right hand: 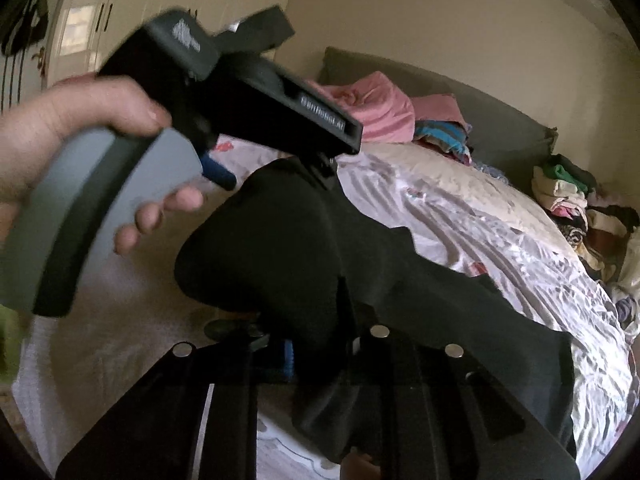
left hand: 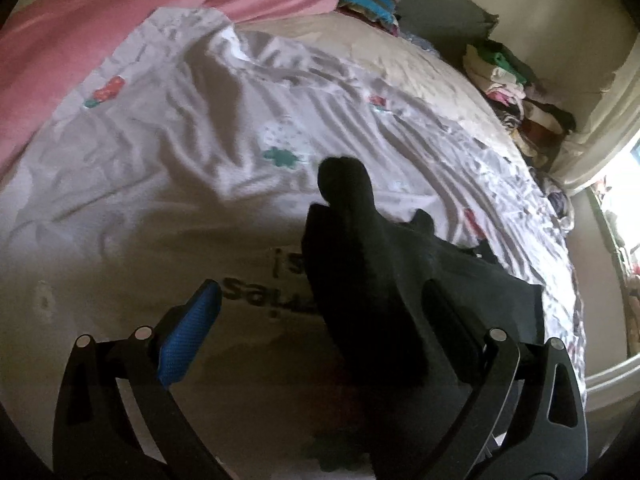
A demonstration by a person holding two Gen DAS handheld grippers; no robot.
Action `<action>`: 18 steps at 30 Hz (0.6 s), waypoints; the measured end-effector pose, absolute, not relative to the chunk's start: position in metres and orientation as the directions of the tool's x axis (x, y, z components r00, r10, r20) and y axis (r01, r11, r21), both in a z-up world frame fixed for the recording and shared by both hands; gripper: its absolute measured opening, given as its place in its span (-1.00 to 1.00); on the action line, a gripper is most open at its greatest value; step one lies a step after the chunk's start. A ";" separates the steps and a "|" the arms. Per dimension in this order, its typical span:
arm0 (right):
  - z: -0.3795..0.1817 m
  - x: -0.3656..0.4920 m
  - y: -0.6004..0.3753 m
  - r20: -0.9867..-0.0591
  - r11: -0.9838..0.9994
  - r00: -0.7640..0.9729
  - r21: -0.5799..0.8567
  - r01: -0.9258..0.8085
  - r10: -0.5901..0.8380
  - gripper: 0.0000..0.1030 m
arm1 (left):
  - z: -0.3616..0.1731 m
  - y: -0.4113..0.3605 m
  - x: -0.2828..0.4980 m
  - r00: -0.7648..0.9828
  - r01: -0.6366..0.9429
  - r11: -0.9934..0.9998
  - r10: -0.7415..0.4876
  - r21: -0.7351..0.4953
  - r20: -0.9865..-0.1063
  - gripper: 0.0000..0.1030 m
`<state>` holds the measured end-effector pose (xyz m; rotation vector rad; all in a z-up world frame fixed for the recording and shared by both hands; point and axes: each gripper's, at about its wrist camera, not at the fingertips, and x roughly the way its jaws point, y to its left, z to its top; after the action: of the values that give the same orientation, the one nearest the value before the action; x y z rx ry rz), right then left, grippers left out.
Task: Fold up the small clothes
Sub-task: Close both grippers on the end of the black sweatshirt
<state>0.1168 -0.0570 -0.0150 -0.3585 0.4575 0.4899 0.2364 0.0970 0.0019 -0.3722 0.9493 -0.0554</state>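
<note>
Left claw [left hand: 320, 312]: fingers spread wide, black garment [left hand: 360, 264] draped between them, not pinched.
Right claw [right hand: 320, 356]: clamped on black garment.
Bed [left hand: 160, 152]: folded stacks at 2 o'clock.

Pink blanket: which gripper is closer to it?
Left, probably. The left gripper reaches out toward the pink blanket; the right gripper sits farther back, clamped on the black garment.
</note>
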 end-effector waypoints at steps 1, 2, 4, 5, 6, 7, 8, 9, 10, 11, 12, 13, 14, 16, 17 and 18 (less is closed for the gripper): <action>-0.013 0.115 -0.060 -0.494 0.826 0.788 -0.214 -0.521 0.368 -0.70 | 0.003 0.092 0.235 0.592 -0.107 0.935 -0.214 -0.339 -0.777 0.81; -0.012 0.111 -0.063 -0.488 0.829 0.791 -0.212 -0.518 0.370 -0.71 | 0.004 0.088 0.235 0.594 -0.098 0.933 -0.223 -0.345 -0.773 0.81; -0.009 0.106 -0.072 -0.472 0.836 0.800 -0.206 -0.508 0.370 -0.71 | 0.007 0.080 0.235 0.598 -0.079 0.934 -0.236 -0.350 -0.766 0.58; -0.008 0.105 -0.074 -0.468 0.839 0.803 -0.204 -0.504 0.369 -0.71 | 0.009 0.072 0.234 0.599 -0.065 0.935 -0.244 -0.350 -0.763 0.31; -0.007 0.103 -0.078 -0.460 0.844 0.809 -0.201 -0.497 0.367 -0.71 | 0.010 0.068 0.234 0.600 -0.056 0.934 -0.251 -0.353 -0.760 0.07; -0.006 0.100 -0.081 -0.454 0.845 0.813 -0.205 -0.494 0.365 -0.71 | 0.011 0.062 0.234 0.599 -0.043 0.933 -0.262 -0.358 -0.757 -0.04; -0.006 0.098 -0.082 -0.452 0.846 0.815 -0.208 -0.491 0.363 -0.71 | 0.013 0.058 0.234 0.596 -0.031 0.932 -0.273 -0.361 -0.755 -0.33; -0.006 0.096 -0.084 -0.447 0.847 0.819 -0.212 -0.487 0.359 -0.71 | 0.015 0.050 0.232 0.595 -0.013 0.931 -0.285 -0.364 -0.751 -0.59; -0.005 0.094 -0.086 -0.445 0.849 0.822 -0.214 -0.484 0.356 -0.72 | 0.018 0.044 0.231 0.600 -0.007 0.935 -0.280 -0.355 -0.749 -0.60; -0.003 0.092 -0.089 -0.442 0.852 0.825 -0.213 -0.479 0.353 -0.72 | 0.021 0.040 0.229 0.608 0.001 0.939 -0.273 -0.343 -0.745 -0.63; -0.002 0.090 -0.093 -0.436 0.856 0.827 -0.204 -0.475 0.355 -0.72 | 0.025 0.035 0.228 0.616 0.011 0.942 -0.270 -0.335 -0.740 -0.67; 0.000 0.089 -0.096 -0.430 0.860 0.830 -0.197 -0.471 0.356 -0.72 | 0.028 0.031 0.226 0.620 0.020 0.942 -0.275 -0.336 -0.735 -0.68; 0.003 0.087 -0.101 -0.419 0.865 0.835 -0.190 -0.465 0.356 -0.72 | 0.031 0.028 0.225 0.624 0.026 0.943 -0.275 -0.332 -0.732 -0.68; 0.007 0.082 -0.108 -0.400 0.872 0.844 -0.183 -0.455 0.356 -0.72 | 0.040 0.018 0.221 0.636 0.043 0.947 -0.272 -0.319 -0.722 -0.68; 0.009 0.081 -0.112 -0.390 0.876 0.850 -0.181 -0.448 0.354 -0.72 | 0.042 0.014 0.220 0.640 0.049 0.948 -0.271 -0.313 -0.719 -0.68; 0.012 0.078 -0.117 -0.377 0.881 0.858 -0.177 -0.438 0.350 -0.72 | 0.046 0.011 0.219 0.643 0.056 0.949 -0.272 -0.310 -0.716 -0.68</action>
<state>0.0785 -0.1170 0.0116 -0.2630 0.3439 0.4189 0.2190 0.0107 0.0456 -0.2713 0.8545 -0.1889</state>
